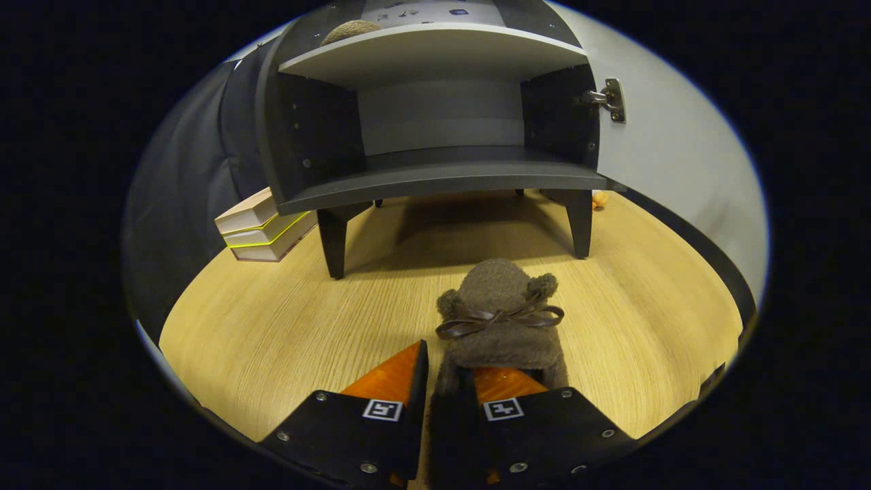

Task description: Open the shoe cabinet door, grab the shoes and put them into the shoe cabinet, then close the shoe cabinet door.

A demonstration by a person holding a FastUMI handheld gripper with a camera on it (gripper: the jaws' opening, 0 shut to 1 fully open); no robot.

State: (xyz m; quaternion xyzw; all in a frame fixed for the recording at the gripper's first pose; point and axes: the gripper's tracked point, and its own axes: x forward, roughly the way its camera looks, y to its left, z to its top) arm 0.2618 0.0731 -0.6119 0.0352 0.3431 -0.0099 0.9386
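Stacked books [262, 228] lie on the wooden floor [272, 327]; a small orange object [599, 199] sits well apart.

The right finger [507, 384] is hiding inside the slipper [500, 320]; a second slipper [350, 28] is peeking, half cut off, from the upper shelf [435, 54].

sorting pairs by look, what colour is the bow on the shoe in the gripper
Dark brown bow on the fuzzy brown shoe, clearest in the gripper view.
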